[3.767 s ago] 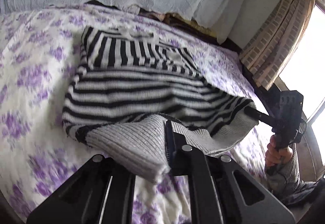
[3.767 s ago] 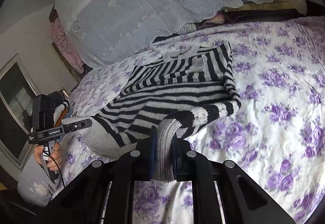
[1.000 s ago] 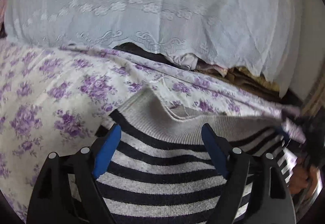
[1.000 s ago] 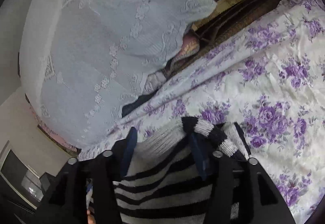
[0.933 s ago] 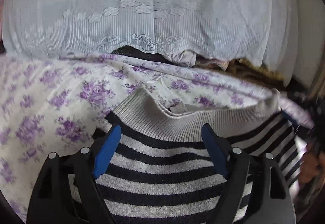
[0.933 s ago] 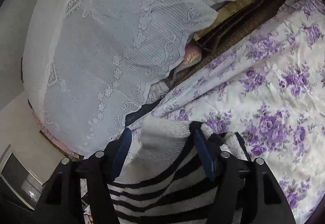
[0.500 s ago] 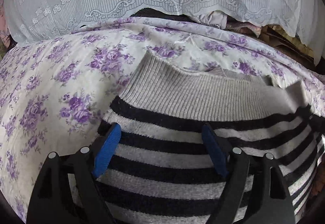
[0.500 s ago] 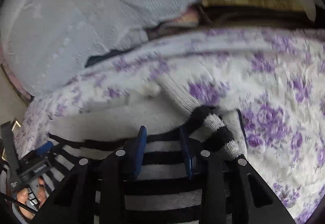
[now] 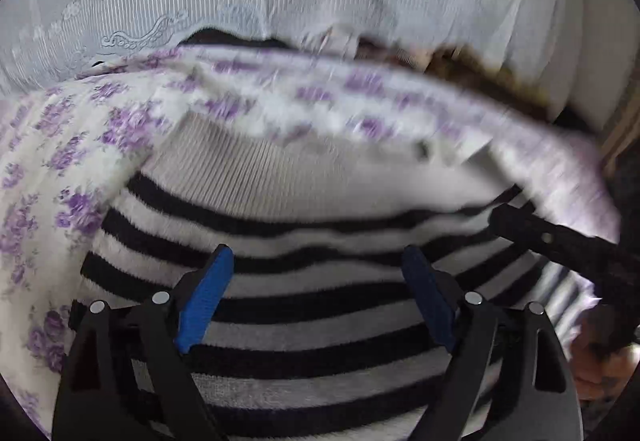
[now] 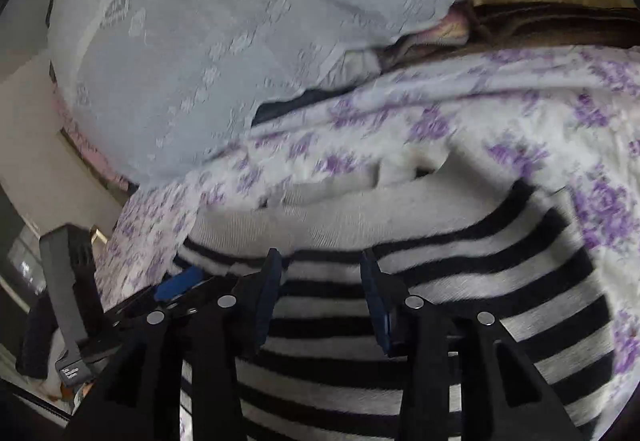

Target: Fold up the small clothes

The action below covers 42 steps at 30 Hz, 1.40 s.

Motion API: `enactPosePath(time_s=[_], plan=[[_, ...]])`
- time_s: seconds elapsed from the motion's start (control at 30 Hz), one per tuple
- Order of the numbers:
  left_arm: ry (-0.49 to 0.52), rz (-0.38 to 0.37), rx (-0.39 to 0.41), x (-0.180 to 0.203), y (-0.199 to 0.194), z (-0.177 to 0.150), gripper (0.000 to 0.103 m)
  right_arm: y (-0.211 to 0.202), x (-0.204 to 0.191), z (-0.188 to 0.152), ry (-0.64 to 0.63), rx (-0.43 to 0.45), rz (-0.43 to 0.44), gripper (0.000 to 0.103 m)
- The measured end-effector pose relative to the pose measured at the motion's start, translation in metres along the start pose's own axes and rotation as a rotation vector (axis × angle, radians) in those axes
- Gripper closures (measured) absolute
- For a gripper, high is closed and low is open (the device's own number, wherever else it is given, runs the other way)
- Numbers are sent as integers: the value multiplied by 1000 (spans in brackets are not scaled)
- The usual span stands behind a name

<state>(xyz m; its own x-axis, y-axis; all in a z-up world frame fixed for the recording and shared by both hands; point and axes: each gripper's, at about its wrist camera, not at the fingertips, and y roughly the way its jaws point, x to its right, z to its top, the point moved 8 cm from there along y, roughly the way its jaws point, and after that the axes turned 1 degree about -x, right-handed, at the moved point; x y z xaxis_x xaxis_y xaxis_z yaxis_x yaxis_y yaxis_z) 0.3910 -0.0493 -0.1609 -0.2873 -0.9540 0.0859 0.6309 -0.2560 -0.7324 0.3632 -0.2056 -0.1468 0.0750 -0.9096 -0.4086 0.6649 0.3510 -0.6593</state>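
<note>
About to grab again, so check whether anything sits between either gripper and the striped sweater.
Nothing visible does. The left gripper and the right gripper both hang right over the striped sweater, jaws open, with only bare knit between them on the floral bedspread.

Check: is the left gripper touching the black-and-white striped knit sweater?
Cannot tell. Left wrist view shows the left gripper with jaws wide open over the black-and-white striped knit sweater; neither contact nor gap shows plainly.

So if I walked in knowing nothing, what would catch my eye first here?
The black-and-white striped sweater fills the foreground, lying on a bedspread with purple flowers. Just above it, the left gripper and the right gripper hang open with blue-padded fingers, neither holding any cloth. Behind the bed, a pale lace cover drapes over a pile of things.
</note>
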Motion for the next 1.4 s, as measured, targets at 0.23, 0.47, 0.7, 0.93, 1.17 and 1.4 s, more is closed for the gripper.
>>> enactPosePath(time_s=[0.23, 0.47, 0.7, 0.93, 1.17, 1.4], plan=[[-73, 183, 42, -52, -11, -2, 15, -34, 88, 9, 221, 96, -80, 97], [-91, 11, 83, -30, -60, -20, 20, -97, 54, -9, 164, 225, -52, 70], [-45, -7, -3, -14, -54, -70, 14, -57, 25, -73, 85, 16, -16, 84], [-230, 70, 113, -71, -87, -39, 16, -98, 88, -45, 255, 162, -104, 97], [-63, 142, 24, -40, -22, 1, 16, -46, 64, 15, 212, 142, -62, 73], [-102, 184, 10, -52, -2, -7, 9, -49, 124, 3, 412, 192, -83, 99]])
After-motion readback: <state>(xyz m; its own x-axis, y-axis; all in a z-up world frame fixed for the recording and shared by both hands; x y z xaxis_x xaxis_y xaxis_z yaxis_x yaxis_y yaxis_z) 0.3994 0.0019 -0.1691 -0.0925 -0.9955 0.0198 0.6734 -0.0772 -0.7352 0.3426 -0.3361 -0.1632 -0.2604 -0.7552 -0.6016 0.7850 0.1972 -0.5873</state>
